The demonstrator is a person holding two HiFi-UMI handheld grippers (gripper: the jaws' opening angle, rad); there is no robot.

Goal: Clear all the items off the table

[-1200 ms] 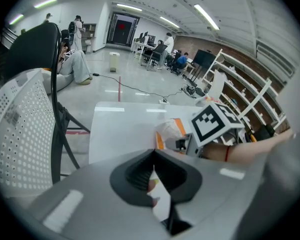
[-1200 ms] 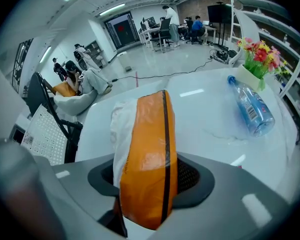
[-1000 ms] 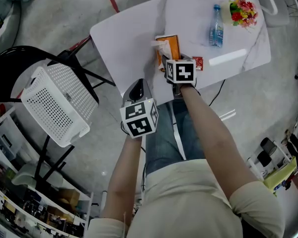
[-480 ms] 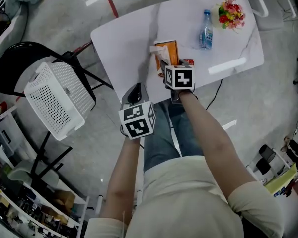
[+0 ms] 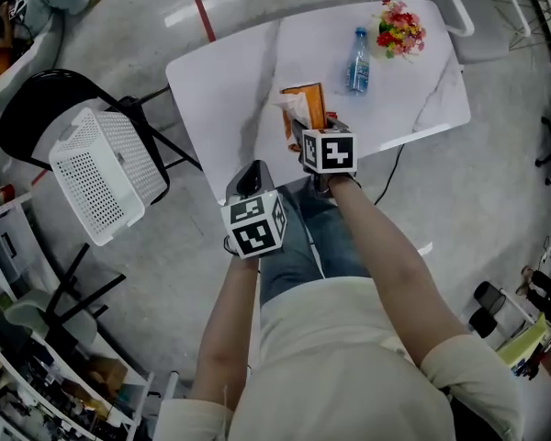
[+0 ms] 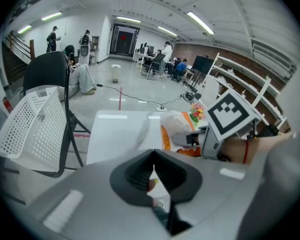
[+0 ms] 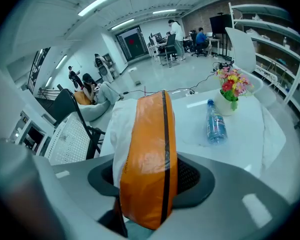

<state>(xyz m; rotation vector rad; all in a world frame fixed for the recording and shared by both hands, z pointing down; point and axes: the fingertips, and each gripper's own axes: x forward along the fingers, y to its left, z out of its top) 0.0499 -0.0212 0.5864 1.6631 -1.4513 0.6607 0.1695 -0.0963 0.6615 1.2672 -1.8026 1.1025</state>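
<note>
Clamping orange pack (image 7: pixel 146 149), right hand-held gripper (image 5: pixel 305 131) angled steeply downward

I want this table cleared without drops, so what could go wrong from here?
The right gripper holds the soft orange tissue pack by one end; it may slip, or the loose white tissue may pull out. The white basket sits tilted on the black chair, so a released pack might slide out or miss. The water bottle seems to lie on its side and may roll.
</note>
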